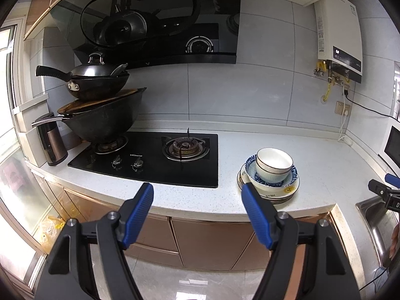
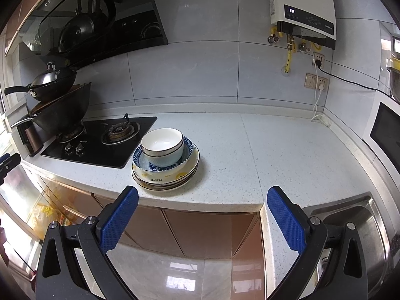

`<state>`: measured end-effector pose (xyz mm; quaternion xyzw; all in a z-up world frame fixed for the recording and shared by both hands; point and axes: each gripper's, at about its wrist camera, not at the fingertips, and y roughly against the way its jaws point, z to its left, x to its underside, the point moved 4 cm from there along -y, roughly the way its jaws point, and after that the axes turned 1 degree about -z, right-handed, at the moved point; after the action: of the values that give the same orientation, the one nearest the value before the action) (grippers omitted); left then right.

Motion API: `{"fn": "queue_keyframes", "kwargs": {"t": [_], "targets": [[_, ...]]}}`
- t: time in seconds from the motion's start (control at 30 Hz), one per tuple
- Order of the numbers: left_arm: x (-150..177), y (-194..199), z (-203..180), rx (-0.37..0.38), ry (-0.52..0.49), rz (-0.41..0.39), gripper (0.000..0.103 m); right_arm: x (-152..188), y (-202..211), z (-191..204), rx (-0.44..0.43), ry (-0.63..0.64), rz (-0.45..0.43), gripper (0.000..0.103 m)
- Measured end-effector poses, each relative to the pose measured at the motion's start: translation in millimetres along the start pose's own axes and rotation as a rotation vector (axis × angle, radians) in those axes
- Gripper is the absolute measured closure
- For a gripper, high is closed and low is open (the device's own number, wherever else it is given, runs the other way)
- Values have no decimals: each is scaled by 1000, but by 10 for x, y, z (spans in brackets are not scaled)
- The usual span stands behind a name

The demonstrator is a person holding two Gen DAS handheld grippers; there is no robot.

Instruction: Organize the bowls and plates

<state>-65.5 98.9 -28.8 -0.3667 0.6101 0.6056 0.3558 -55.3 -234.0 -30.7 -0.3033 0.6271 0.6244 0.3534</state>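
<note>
One stack of dishes stands on the white countertop (image 2: pixel 275 150) to the right of the hob. A white bowl (image 2: pixel 162 150) sits on top, inside a blue-patterned bowl (image 2: pixel 191 151), on several plates (image 2: pixel 165 182). The stack also shows in the left wrist view: white bowl (image 1: pixel 273 166), plates (image 1: pixel 275 196). My left gripper (image 1: pixel 197 192) is open and empty, in front of the counter's edge, left of the stack. My right gripper (image 2: pixel 202 196) is open and empty, in front of the counter, just right of the stack. Its tip shows at the left wrist view's right edge (image 1: pixel 385 187).
A black gas hob (image 1: pixel 150 157) lies left of the stack, with stacked woks (image 1: pixel 100 110) on its left burner and a kettle (image 1: pixel 51 142) beside it. A steel sink (image 2: pixel 362 227) is at the right. A water heater (image 2: pixel 302 7) hangs on the wall. Brown cabinets (image 2: pixel 200 232) are below.
</note>
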Motion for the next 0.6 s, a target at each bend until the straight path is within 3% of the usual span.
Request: {"fn": "queue_keyframes", "kwargs": {"t": [0.6], "targets": [[6,-84,49,25,-17,5,31,32,14,37,31,-12,12,1]]}}
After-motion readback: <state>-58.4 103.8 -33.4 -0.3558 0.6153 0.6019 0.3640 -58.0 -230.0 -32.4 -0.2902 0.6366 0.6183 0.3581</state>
